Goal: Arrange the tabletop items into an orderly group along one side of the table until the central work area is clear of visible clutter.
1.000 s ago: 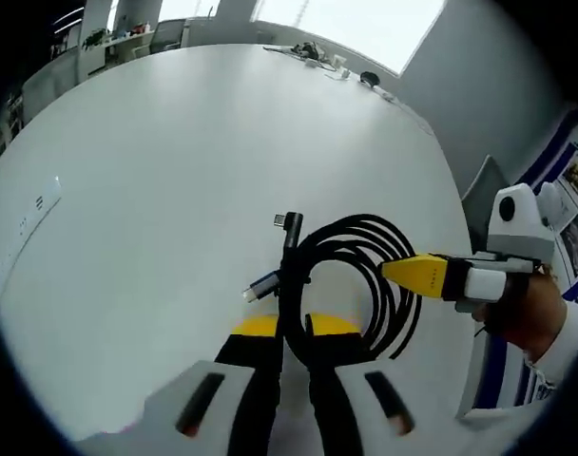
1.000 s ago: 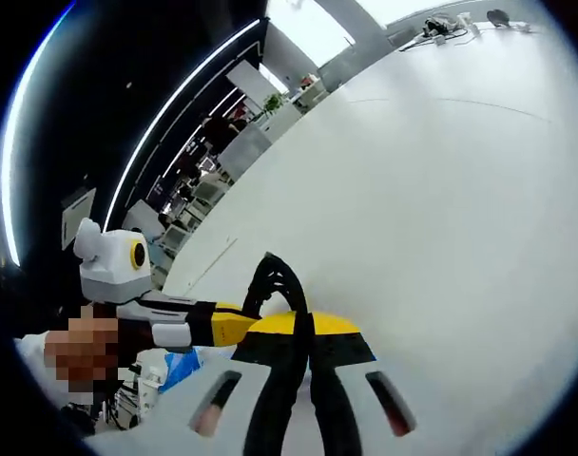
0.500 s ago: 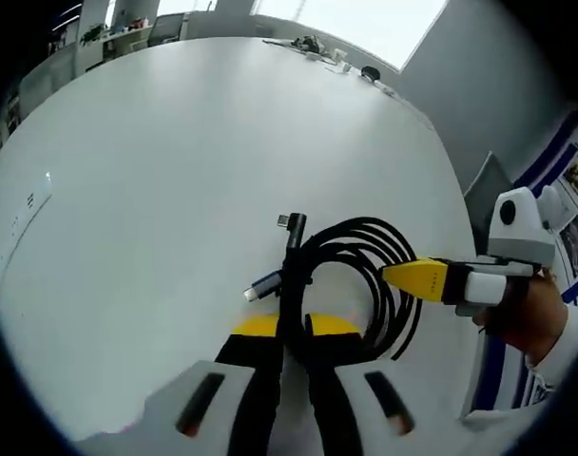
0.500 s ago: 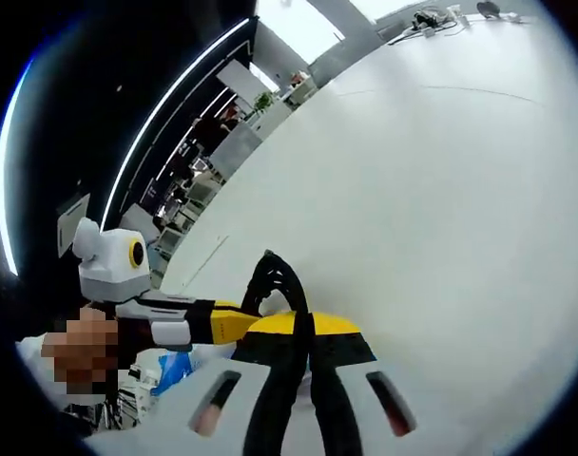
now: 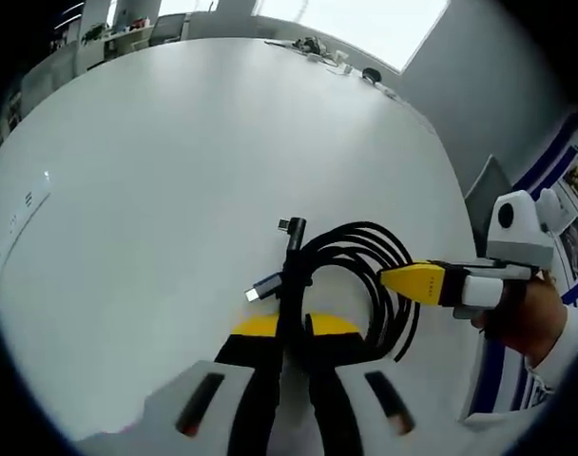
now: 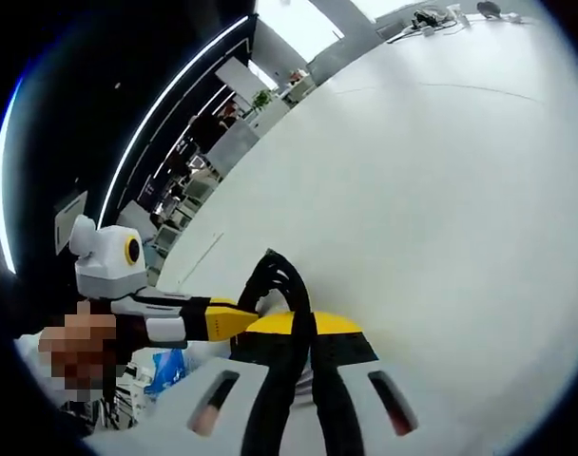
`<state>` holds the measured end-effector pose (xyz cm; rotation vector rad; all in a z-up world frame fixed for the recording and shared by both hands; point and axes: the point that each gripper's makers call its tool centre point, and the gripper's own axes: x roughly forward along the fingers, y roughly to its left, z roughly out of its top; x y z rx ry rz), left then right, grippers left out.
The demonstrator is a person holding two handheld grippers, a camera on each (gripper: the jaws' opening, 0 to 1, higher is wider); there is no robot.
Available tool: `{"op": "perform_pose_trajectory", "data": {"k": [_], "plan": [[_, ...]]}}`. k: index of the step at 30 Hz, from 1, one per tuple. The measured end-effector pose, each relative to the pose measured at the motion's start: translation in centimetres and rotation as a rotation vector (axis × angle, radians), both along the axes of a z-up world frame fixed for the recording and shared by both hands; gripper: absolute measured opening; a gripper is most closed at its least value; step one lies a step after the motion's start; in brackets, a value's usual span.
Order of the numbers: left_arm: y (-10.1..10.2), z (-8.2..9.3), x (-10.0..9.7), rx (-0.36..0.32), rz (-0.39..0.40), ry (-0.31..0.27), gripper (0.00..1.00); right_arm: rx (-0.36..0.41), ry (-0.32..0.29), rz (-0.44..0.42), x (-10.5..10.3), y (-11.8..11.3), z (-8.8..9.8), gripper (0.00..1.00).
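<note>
Cable coil [image 5: 351,285] pinched by left gripper [image 5: 291,328] and right gripper [image 5: 389,275]

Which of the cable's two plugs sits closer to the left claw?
The silver-tipped straight plug of the coiled black cable, just above the left claw; the black right-angle plug lies farther out.

The black cable [image 5: 360,275] looks rubbery and slightly glossy on the smooth, matt white table [image 5: 194,161].

Beyond the far edge of the white table [image 5: 175,142] stand desks with a potted plant [image 6: 261,99] among them. To the right of the table, a grey wall [image 5: 479,85] carries blue-bordered posters [image 5: 576,190]. Above the desks, a bright light strip [image 6: 175,104] runs along a dark ceiling.
</note>
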<state>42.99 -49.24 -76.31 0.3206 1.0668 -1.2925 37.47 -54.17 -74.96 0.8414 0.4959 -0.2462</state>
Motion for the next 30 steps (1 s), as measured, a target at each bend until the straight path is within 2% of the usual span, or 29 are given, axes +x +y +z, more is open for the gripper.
{"op": "perform_pose_trajectory", "data": {"k": [8, 11, 17, 30], "plan": [[0.1, 0.1, -0.2, -0.008, -0.005, 0.001, 0.08, -0.016, 0.013, -0.005, -0.2, -0.3, -0.3, 0.08], [0.1, 0.1, -0.3, -0.012, -0.006, 0.004, 0.09, -0.020, 0.017, -0.001, -0.4, -0.2, -0.3, 0.08], [0.0, 0.5, -0.5, -0.027, 0.001, -0.001, 0.19, -0.030, 0.019, 0.000, -0.4, -0.2, -0.3, 0.08], [0.3, 1.7, -1.2, -0.044, 0.001, -0.006, 0.29, -0.044, 0.008, 0.008, -0.3, 0.0, 0.2, 0.12]]}}
